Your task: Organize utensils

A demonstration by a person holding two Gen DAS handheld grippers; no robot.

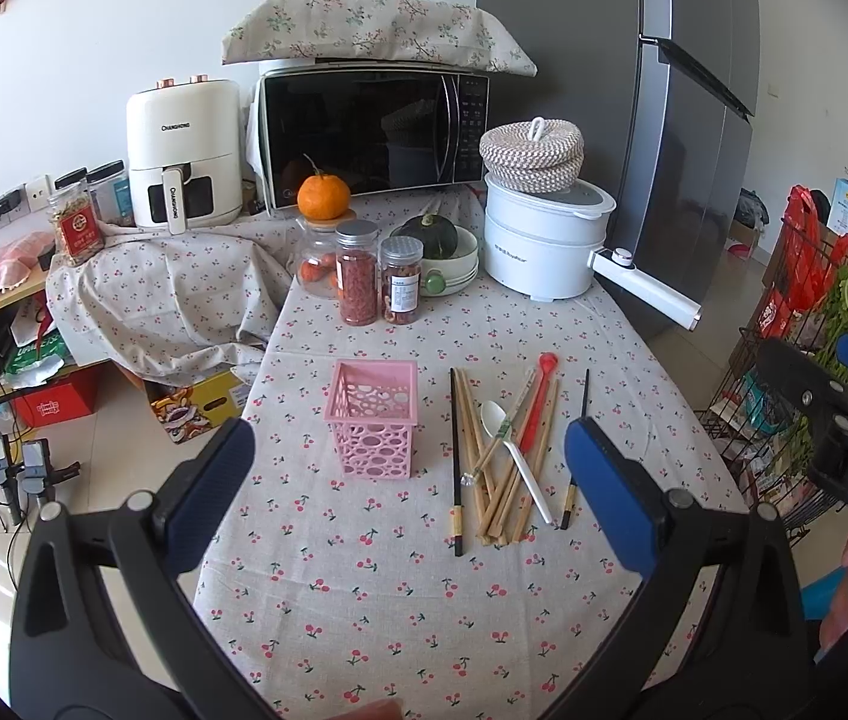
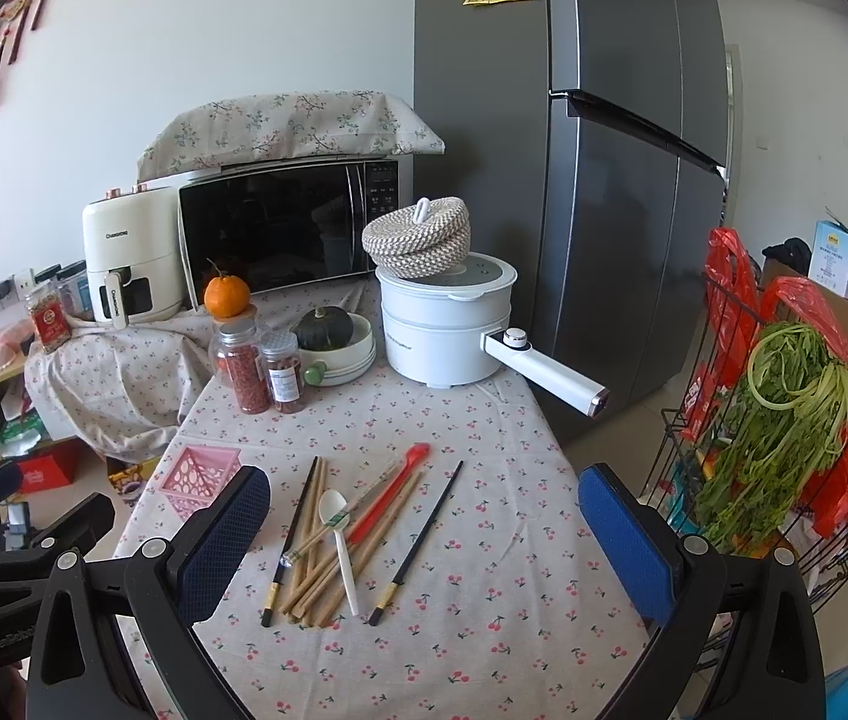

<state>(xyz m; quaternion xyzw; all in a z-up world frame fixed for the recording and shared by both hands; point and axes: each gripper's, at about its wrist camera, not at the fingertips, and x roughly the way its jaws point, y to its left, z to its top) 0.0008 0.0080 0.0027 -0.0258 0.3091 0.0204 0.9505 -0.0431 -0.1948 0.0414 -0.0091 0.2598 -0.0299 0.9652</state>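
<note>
A pink perforated utensil basket (image 1: 372,419) stands upright on the cherry-print tablecloth (image 1: 400,594); in the right wrist view it shows (image 2: 199,471) partly hidden behind my left finger. To its right lies a loose pile: several wooden chopsticks (image 1: 505,480), two black chopsticks (image 1: 456,462), a white spoon (image 1: 514,462) and a red spoon (image 1: 538,405). The pile also shows in the right wrist view (image 2: 340,540). My left gripper (image 1: 409,495) is open and empty, above the table's near part. My right gripper (image 2: 424,546) is open and empty, near the pile.
Behind stand two jars (image 1: 376,279), a jar topped by an orange (image 1: 323,197), a bowl with a squash (image 1: 445,258), a white electric pot (image 1: 544,240) with a long handle, a microwave (image 1: 373,132) and an air fryer (image 1: 184,153). A wire rack with vegetables (image 2: 784,414) stands right of the table.
</note>
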